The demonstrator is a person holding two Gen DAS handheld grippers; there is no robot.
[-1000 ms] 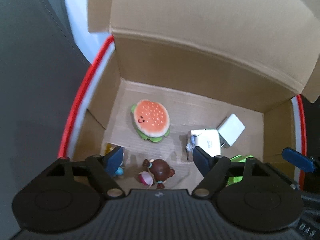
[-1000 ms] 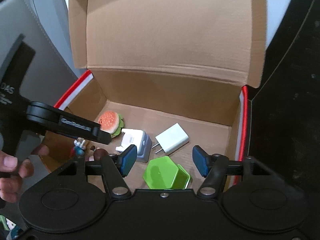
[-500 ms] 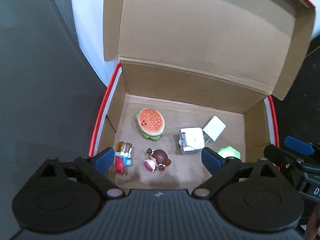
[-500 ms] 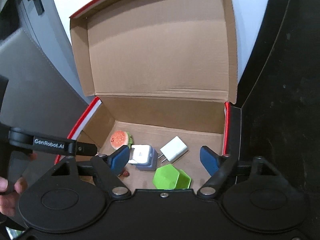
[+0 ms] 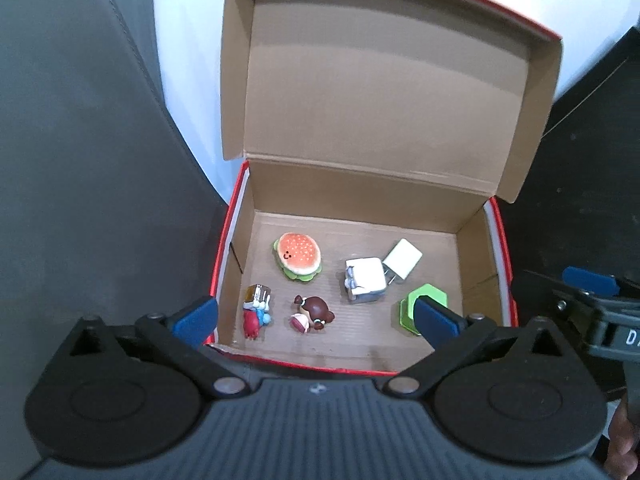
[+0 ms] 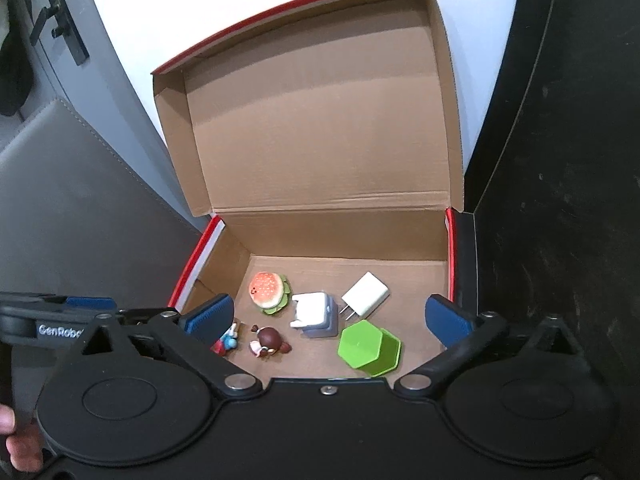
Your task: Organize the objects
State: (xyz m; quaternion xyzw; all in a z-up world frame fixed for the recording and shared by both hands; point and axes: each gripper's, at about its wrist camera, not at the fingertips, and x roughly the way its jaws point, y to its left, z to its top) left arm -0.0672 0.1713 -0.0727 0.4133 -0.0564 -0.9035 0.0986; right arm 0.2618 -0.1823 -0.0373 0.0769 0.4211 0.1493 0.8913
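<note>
Now both our grippers, left (image 5: 314, 316) and right (image 6: 328, 318), are opening wide with nothing between their jaws, and have risen above the cardboard box (image 5: 472, 236). Inside it lie the burger toy (image 5: 298, 255), white charger (image 5: 403, 258) and green hexagon (image 6: 368, 346), so organizing seems nearly finished.

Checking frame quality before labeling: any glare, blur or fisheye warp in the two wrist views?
Left wrist view: sharp, no motion blur; white wall overexposed; box lid edges bowed by fisheye; burger toy evenly lit with a soft shadow. Right wrist view: equally sharp; wall blown out above the lid; black surface at right underexposed, showing only specks.
</note>
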